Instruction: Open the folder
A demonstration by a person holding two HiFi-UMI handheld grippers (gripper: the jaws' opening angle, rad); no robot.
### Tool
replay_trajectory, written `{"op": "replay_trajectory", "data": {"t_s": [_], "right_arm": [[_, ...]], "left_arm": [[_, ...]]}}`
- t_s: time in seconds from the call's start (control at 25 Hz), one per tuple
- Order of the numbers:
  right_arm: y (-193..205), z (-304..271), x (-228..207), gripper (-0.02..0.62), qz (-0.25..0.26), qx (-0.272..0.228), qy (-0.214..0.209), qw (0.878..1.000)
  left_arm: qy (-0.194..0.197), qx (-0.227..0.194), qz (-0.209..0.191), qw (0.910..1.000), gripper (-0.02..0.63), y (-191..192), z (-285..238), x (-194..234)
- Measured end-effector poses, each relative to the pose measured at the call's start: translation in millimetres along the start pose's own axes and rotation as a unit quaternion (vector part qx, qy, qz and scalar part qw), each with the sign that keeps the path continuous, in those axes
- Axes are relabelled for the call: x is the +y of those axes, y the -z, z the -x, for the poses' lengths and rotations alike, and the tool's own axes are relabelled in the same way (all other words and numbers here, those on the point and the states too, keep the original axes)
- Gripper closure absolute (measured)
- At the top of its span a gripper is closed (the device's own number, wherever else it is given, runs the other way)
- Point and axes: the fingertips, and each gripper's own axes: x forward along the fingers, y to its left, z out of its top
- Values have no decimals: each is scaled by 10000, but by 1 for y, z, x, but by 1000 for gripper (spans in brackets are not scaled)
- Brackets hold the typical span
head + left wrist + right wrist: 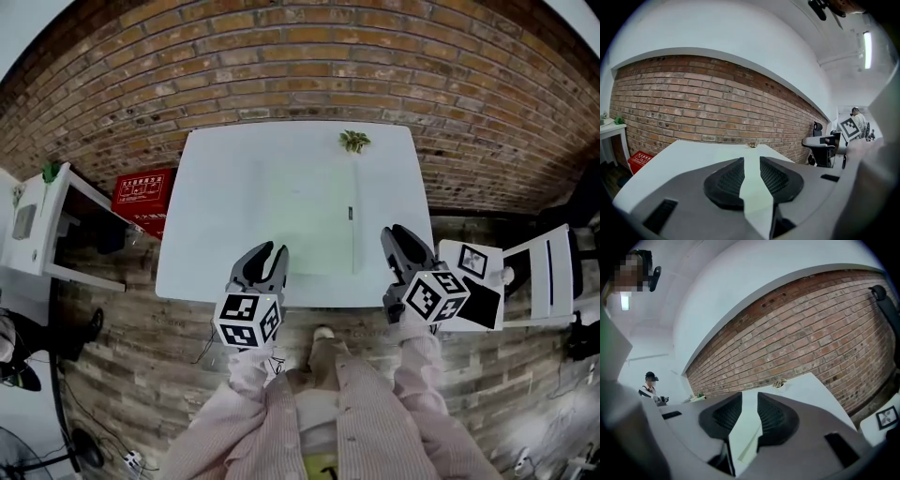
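A pale green folder [312, 218] lies flat and closed in the middle of the white table [206, 234], with a small dark clasp [351, 213] near its right edge. My left gripper [265, 258] hovers over the table's near edge, just short of the folder's lower left corner. Its jaws stand apart with nothing between them [751, 161]. My right gripper [401, 242] is over the near right part of the table, beside the folder's lower right corner, also open and empty [749, 397]. In the right gripper view the folder's edge [751, 442] shows between the jaws.
A small dried plant [354, 141] sits at the table's far edge before the brick wall. A red box [141, 197] and a white shelf unit [42, 220] stand at the left. A white chair [539, 277] is at the right. A person [649, 386] stands far off.
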Motion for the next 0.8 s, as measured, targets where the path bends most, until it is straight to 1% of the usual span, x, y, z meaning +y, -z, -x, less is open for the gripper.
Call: {"op": "replay_trajectory", "data": {"t_s": [0.16, 0.28, 0.4, 0.52, 0.64, 0.8], "right_arm": [[9, -26, -15, 499, -153, 255, -91, 9995], [23, -44, -26, 499, -292, 499, -119, 9983], [40, -61, -36, 499, -467, 699, -124, 9964], [56, -73, -45, 499, -711, 830, -79, 9940], [68, -78, -53, 499, -949, 911, -23, 9913], [81, -91, -53, 499, -1094, 1074, -104, 9881]], "left_arm": [[59, 239, -266, 9993, 511, 3, -21, -8], [136, 401, -465, 9980, 495, 5, -33, -16], [190, 567, -760, 9953, 491, 7, -40, -20], [295, 745, -929, 9924, 488, 16, -45, -25], [526, 950, -1152, 9874, 476, 28, -51, -38], [857, 1213, -1600, 9759, 454, 42, -58, -55]]}}
